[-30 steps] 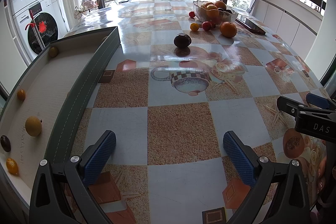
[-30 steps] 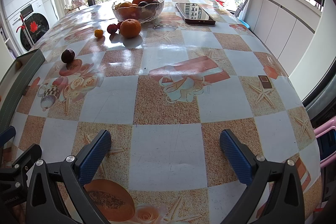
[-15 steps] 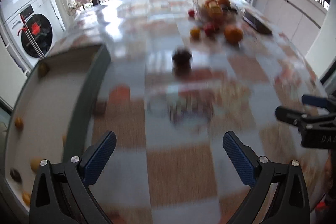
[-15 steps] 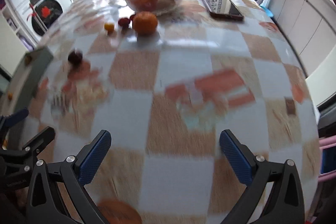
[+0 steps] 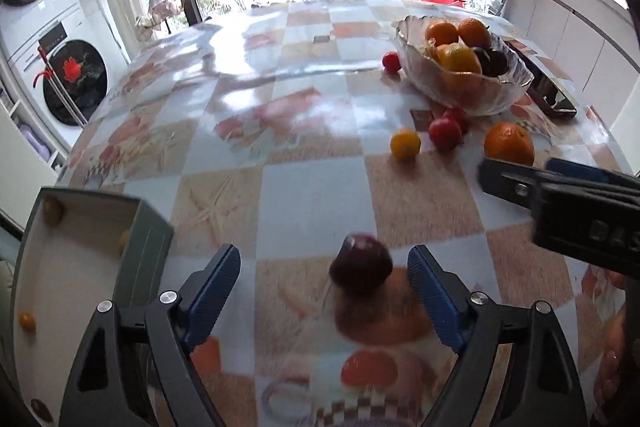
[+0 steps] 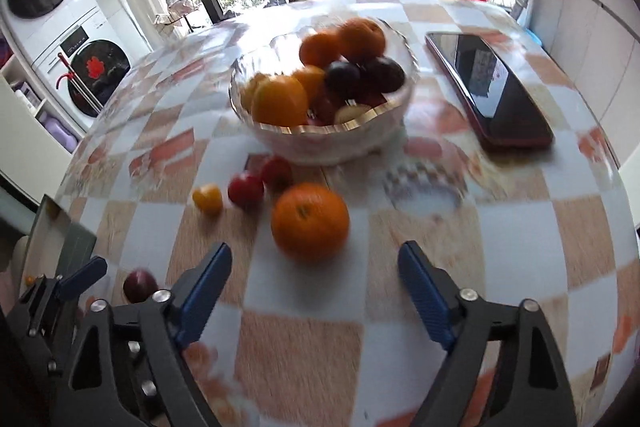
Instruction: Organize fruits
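**Two claws close in on loose fruit**

The dark plum (image 5: pixel 361 269) sits on the surface low in the left wrist view, between the blue pads of the left claw (image 5: pixel 324 289) and nearer the right-hand pad; neither pad touches it. That claw's jaws have just been narrowing but stand open around the fruit. In the right wrist view the large orange (image 6: pixel 310 221) lies at centre frame, just beyond the tips of the right claw (image 6: pixel 314 285), whose jaws have also just been narrowing and are open, with nothing between them yet.

Outward from these, a small yellow fruit (image 6: pixel 208 198) and two red fruits (image 6: pixel 246 190) rest loose near the glass bowl (image 6: pixel 320 147), which is already heaped with oranges and plums. A phone (image 6: pixel 490 89) lies to the bowl's right. A grey-rimmed tray (image 5: pixel 148 247) with a few small fruits occupies the lower left of the left view.

The step in hand looks like the reach for two pickups at once. Next, the left claw probably needs to centre on the plum and close; the right must advance until the orange sits between its pads. Both fruits are round and may roll if nudged.
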Demonstrator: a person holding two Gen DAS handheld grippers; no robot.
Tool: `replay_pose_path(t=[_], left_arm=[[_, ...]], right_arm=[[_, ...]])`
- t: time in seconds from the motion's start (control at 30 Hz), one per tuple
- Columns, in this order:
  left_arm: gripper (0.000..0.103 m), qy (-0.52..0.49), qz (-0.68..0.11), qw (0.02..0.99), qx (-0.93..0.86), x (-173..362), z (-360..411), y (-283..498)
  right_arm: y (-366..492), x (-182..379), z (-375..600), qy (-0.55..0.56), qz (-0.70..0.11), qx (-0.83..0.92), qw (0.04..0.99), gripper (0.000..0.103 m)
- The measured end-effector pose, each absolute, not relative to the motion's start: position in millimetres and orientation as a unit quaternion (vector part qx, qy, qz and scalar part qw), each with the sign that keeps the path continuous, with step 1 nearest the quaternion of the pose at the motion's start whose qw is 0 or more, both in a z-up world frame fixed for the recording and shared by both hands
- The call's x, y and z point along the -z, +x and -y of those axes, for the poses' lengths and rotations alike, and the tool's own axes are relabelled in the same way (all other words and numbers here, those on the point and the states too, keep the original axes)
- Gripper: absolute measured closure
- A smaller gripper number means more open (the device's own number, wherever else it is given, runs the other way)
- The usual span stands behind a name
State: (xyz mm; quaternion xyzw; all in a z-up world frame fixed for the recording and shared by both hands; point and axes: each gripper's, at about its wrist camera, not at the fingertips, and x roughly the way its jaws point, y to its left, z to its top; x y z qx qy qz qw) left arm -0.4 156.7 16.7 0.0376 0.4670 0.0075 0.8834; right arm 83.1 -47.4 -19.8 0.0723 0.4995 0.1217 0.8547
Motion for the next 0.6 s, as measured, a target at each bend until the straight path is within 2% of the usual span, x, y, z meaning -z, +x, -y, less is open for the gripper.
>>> replay_pose_path(t=[0.03,0.07,0.13,0.17,0.23,0.27,0.6], left_arm=[[0.019,0.038,-0.465,0.885,-0.006,-16,-155,1],[0.023,0.036,-0.462,0.886,-0.003,-17,-153,2],[0.04,0.029,-0.46,0.887,0.008,-19,-150,3],[0.052,0.026,-0.459,0.888,0.013,-19,-148,1],[0.07,0.021,-0.458,0.888,0.031,-21,-146,-2],[0.074,0.029,-0.455,0.889,0.029,-21,-145,-5],[0.075,-0.025,-0.45,0.891,0.059,-43,-173,-67]], right_arm=[[87,21,45,0.071,-0.497,-0.122,0.856,0.025],[87,20,45,0.071,-0.494,-0.122,0.858,0.038],[90,19,43,0.076,-0.491,-0.125,0.859,0.061],[87,18,44,0.083,-0.49,-0.13,0.858,0.061],[79,16,48,0.088,-0.484,-0.132,0.86,0.061],[71,15,50,0.084,-0.482,-0.131,0.862,0.061],[-18,16,76,0.108,-0.5,-0.144,0.847,0.061]])
